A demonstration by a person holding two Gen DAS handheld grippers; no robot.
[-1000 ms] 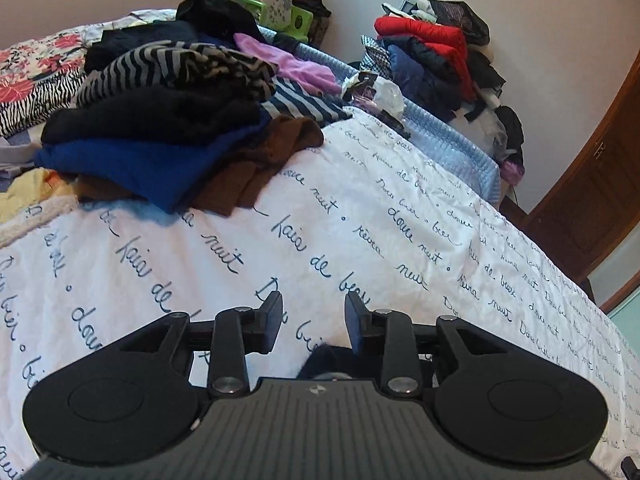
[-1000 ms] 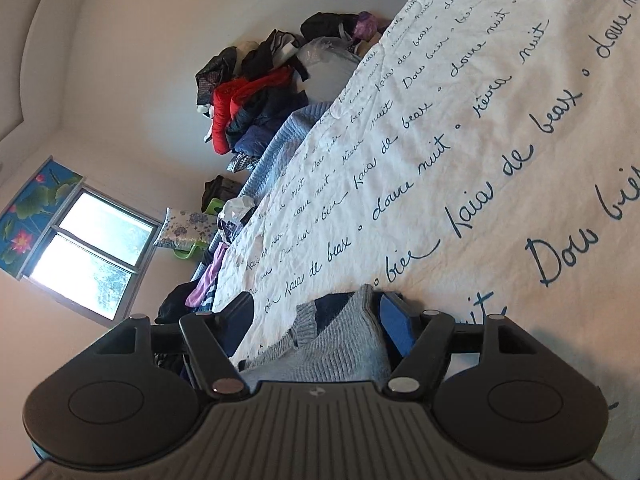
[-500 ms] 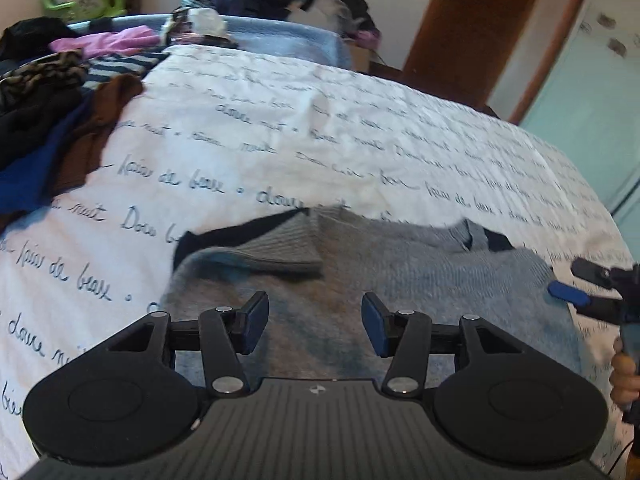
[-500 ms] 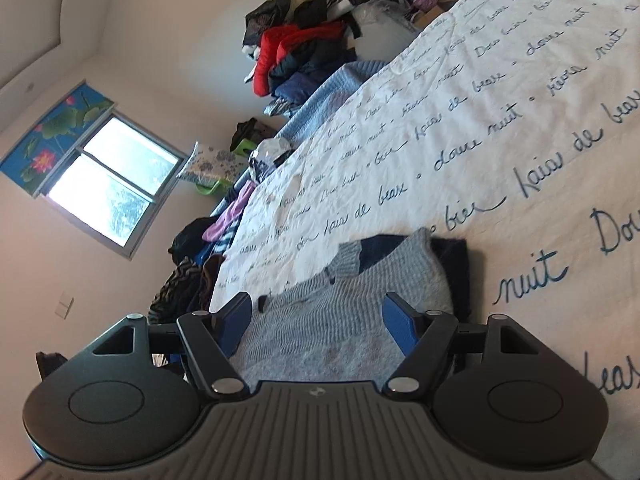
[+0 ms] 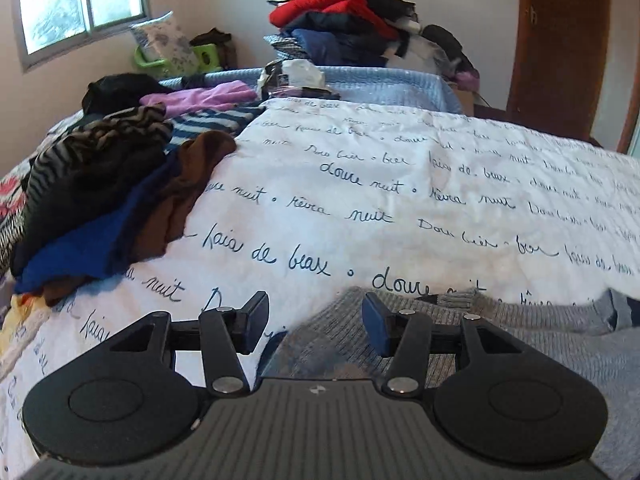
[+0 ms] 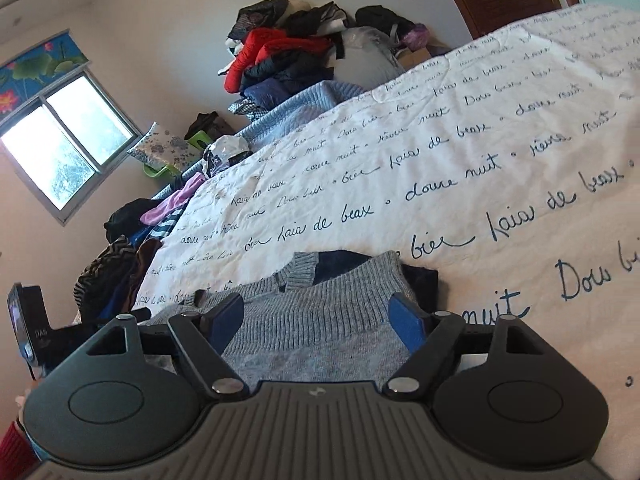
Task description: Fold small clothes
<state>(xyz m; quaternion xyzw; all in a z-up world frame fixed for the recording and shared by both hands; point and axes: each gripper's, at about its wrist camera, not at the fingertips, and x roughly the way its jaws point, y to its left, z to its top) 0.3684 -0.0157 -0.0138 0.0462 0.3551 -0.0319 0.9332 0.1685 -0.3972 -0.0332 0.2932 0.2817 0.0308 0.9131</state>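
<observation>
A grey knit sweater [image 5: 520, 340] with a dark navy lining lies flat on the white bedspread [image 5: 360, 208] printed with blue script. My left gripper [image 5: 316, 322] is open and empty, low over the sweater's left edge. In the right wrist view the same sweater [image 6: 320, 312] lies under my right gripper [image 6: 320, 316], which is open wide and empty, its blue pads either side of the ribbed hem. The left gripper's body [image 6: 28, 328] shows at the far left of the right wrist view.
A heap of unfolded clothes [image 5: 100, 184] lies on the bed's left side. A second pile with a red jacket [image 5: 332, 12] stands beyond a blue blanket [image 5: 392, 84] at the far end. A window [image 5: 80, 0] and a wooden door [image 5: 560, 40] are behind.
The right gripper has let go of the sweater and opened wide; the sweater now lies flat. The left gripper opened and swung left, low over the sweater's left edge.
</observation>
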